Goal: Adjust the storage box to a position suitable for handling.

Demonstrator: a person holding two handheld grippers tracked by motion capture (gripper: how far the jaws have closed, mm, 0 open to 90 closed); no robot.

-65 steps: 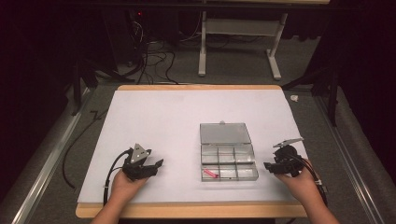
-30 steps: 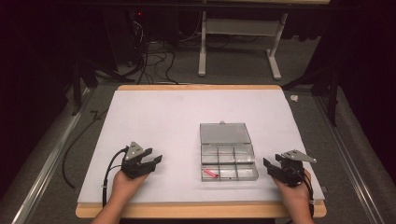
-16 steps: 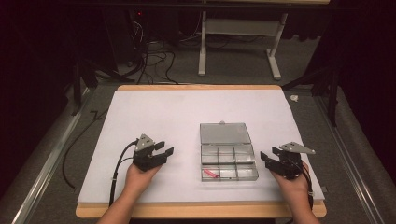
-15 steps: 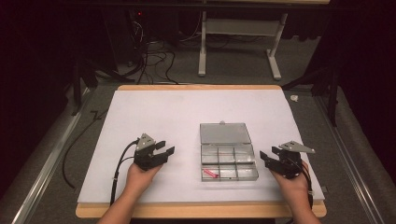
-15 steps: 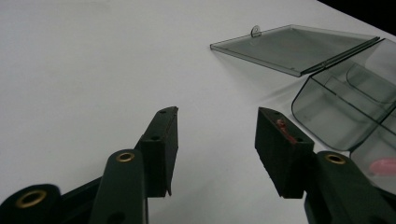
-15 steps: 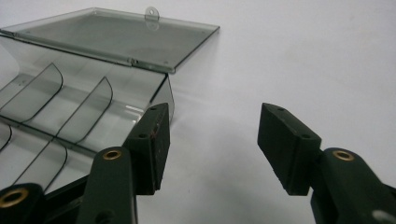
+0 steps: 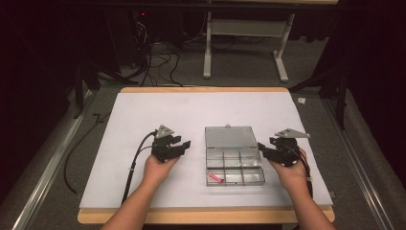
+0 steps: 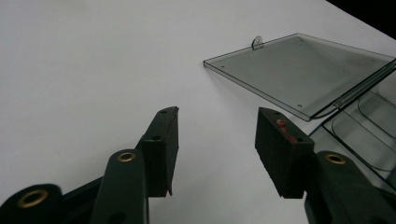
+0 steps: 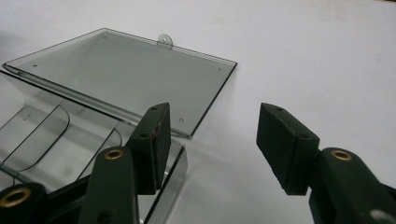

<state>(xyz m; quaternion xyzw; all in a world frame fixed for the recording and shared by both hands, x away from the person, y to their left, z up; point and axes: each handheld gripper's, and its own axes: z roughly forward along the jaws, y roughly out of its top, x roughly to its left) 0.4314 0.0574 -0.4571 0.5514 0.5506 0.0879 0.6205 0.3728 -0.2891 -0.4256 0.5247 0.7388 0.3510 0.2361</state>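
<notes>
**Open compartment box between two empty claws**

The clear plastic compartment box [image 7: 234, 165] lies on the white tabletop [image 7: 143, 115], a little right of centre and towards the person's edge. Its lid [image 7: 230, 136] is swung fully open and lies flat on the far side, hinged along the tray's back wall, with a small tab at its far edge. The tray is split into two rows of compartments. A small red piece [image 7: 216, 178] lies in the front left compartment; the other compartments look bare, though the clear plastic makes this hard to judge.

The left claw [image 7: 184, 145] is near the box's left side, apart from it, pointing towards the lid. In the left gripper view its jaws stand about half open with nothing between them, only the white surface behind; the lid's corner [image 8: 299, 70] lies just ahead and to the right. There are reddish marks on one pad.

The right claw [image 7: 262, 149] is just beside the box's right wall. In the right gripper view its jaws stand about half open and grip nothing; one jaw appears over the tray's edge [image 9: 173, 172], the other over bare tabletop. Whether it touches the wall I cannot tell.

A black cable [image 7: 136, 163] trails from the left claw along the forearm.
</notes>
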